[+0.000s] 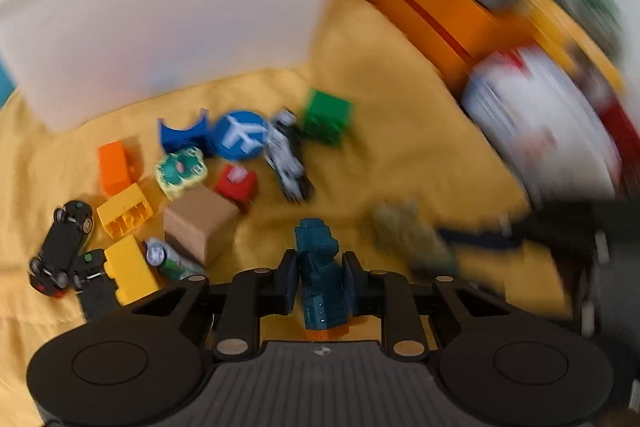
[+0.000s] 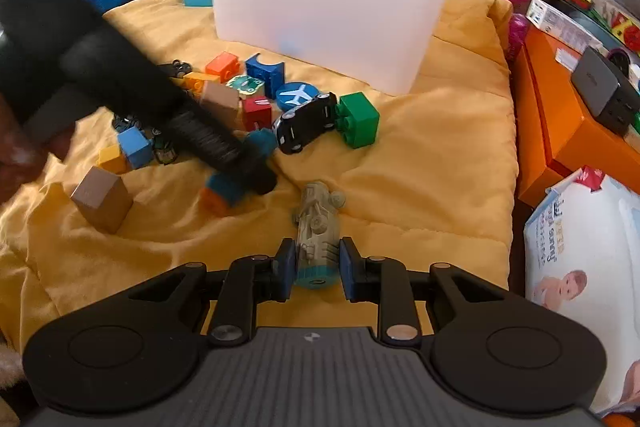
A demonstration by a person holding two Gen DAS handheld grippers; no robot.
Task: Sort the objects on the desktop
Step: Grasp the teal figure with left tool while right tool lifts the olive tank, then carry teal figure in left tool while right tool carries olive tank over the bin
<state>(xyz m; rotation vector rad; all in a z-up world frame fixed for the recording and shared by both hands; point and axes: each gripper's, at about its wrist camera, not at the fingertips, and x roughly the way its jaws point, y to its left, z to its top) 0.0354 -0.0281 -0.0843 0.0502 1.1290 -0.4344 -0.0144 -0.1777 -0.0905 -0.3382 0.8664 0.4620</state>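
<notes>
My left gripper [image 1: 320, 267] is shut on a teal toy vehicle [image 1: 320, 279] with an orange end, just above the yellow blanket [image 1: 400, 107]. The right wrist view shows that same left gripper [image 2: 256, 167] reaching in from the left with the teal toy [image 2: 224, 191]. My right gripper [image 2: 316, 263] is shut on a grey-green toy vehicle [image 2: 318, 227] with a teal end; it appears blurred in the left wrist view [image 1: 408, 235]. A white plastic bin [image 2: 320, 7] stands at the back of the blanket [image 2: 420, 167], behind a heap of toys.
The heap holds a green brick [image 2: 358, 119], a black toy car [image 2: 306, 121], a blue airplane disc [image 2: 296, 95], orange, yellow, blue and red bricks and wooden cubes [image 2: 102, 199]. An orange box [image 2: 560, 131] and a wipes pack [image 2: 580, 267] border the right.
</notes>
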